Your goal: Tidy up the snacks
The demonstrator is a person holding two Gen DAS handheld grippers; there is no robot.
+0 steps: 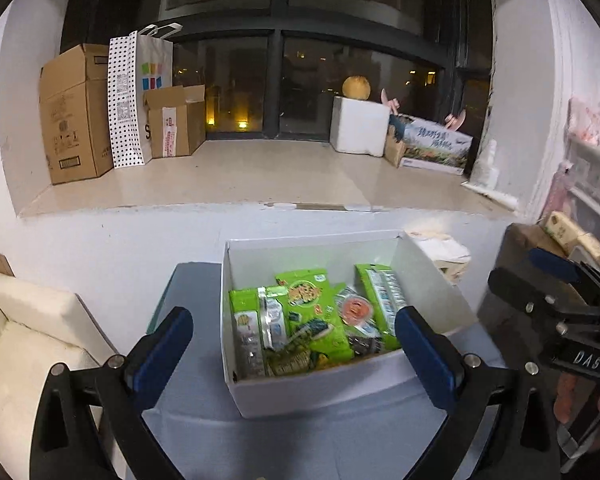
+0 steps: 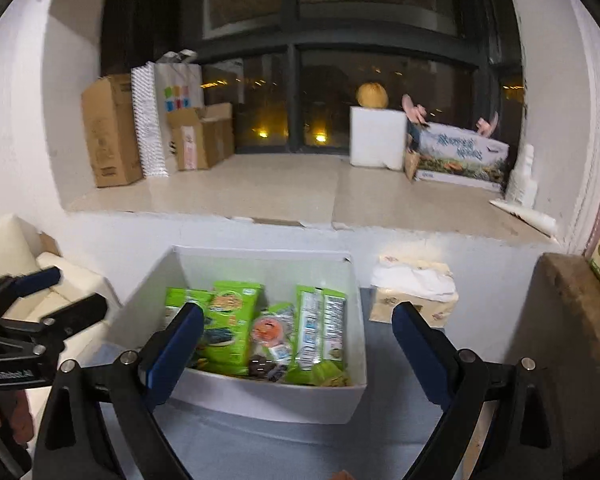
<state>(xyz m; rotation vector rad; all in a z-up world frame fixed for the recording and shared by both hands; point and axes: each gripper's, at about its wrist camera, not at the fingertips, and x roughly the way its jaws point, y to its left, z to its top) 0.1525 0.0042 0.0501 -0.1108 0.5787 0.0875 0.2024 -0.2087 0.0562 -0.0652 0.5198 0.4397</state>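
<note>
A white open box stands on a grey-blue table. It holds several green snack packets and a round orange-lidded snack. My left gripper is open and empty, hovering above the box's near edge. In the right wrist view the same box holds the green packets and the orange snack. My right gripper is open and empty above the box's near right part. Each gripper shows at the edge of the other's view.
A tissue pack lies right of the box. A cream sofa is at the left. A window ledge behind carries cardboard boxes, a dotted bag, a white foam box. A brown block stands at right.
</note>
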